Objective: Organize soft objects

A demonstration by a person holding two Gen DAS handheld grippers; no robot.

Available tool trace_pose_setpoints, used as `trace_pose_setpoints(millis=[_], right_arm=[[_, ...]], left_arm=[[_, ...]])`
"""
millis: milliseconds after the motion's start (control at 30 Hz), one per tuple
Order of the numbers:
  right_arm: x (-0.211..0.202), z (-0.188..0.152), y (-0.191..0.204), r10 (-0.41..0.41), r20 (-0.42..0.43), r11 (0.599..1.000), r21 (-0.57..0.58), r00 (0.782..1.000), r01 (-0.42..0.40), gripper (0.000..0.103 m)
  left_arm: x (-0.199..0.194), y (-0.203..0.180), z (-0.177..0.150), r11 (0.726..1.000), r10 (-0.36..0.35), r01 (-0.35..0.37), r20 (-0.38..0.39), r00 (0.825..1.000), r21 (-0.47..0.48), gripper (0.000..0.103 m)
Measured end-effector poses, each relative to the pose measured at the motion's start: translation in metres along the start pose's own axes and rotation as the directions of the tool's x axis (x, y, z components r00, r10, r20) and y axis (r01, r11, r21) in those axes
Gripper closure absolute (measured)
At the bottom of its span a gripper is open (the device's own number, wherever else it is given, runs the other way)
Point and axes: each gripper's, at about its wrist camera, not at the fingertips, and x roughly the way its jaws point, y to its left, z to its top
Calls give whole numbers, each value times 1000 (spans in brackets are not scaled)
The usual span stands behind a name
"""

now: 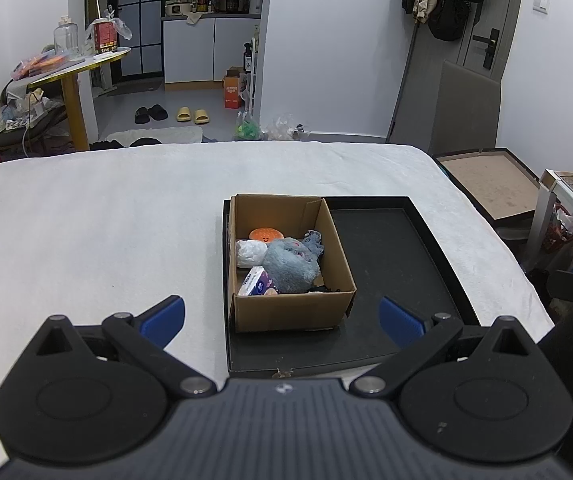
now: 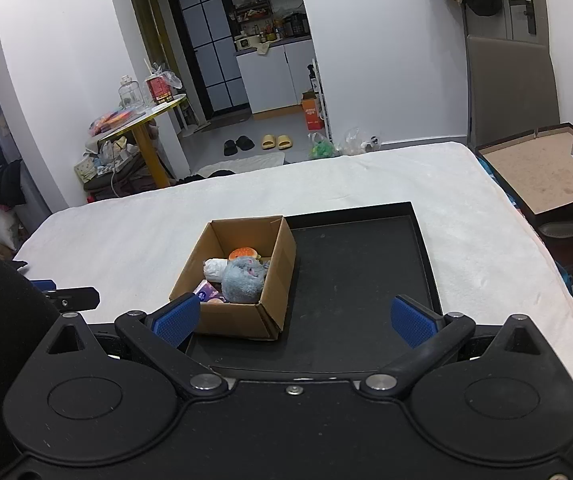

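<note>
Both tongs, left and right, spread empty; cardboard box on black tray holds grey plush.

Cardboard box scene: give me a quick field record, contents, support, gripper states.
container: open brown cardboard box
sits on: shallow black tray, left part; tray on white-covered bed
contents: fluffy grey-blue plush toy, orange smiley squishy, crumpled white plastic bag, purple-white tissue pack
tray right part: bare
left gripper: open, holding nothing
right gripper: open, holding nothing
</note>
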Motion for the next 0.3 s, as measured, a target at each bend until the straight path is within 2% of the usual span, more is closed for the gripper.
trace_pose_setpoints(millis=[300], right_arm=[[0,1,-1,1,-1,1000,1,1000,-1,0]], left_arm=[[0,-1,-1,1000,0,0,1,1000,-1,0]])
